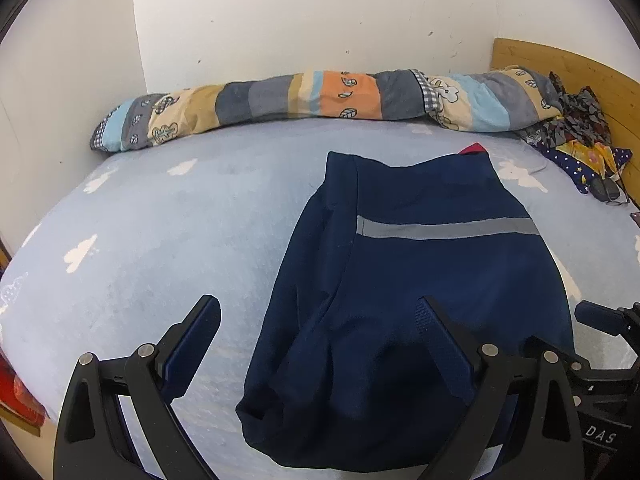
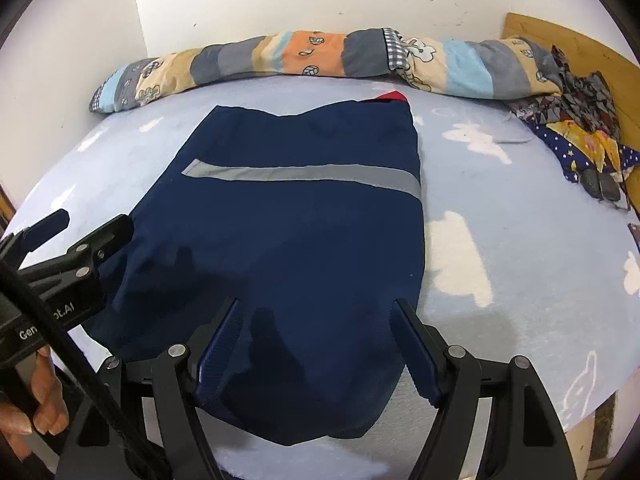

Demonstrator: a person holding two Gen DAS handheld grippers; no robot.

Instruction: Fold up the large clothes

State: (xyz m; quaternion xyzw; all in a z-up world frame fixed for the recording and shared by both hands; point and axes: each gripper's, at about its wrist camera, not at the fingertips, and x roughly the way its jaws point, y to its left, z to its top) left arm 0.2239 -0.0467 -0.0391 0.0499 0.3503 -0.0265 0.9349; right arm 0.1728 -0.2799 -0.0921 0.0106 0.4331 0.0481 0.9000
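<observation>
A navy blue garment [image 1: 420,264] [image 2: 288,236], folded into a long rectangle, lies flat on the light blue bed sheet [image 1: 160,220] [image 2: 500,240]. It has a grey reflective stripe [image 2: 304,174] across it and a red patch [image 2: 394,97] at its far end. My left gripper [image 1: 316,302] is open wide at the garment's near left edge, one finger over the sheet and one over the cloth. My right gripper [image 2: 317,303] is open above the near end, with cloth below the gap and neither pad pressing on it. Nothing is held.
A rolled patchwork quilt [image 1: 320,96] [image 2: 320,56] lies along the far wall. Patterned clothes [image 1: 580,136] [image 2: 580,120] are piled against the wooden headboard [image 1: 560,64] at the right. A hand [image 2: 40,400] holds the left gripper's handle. The bed's edge is near at the lower right.
</observation>
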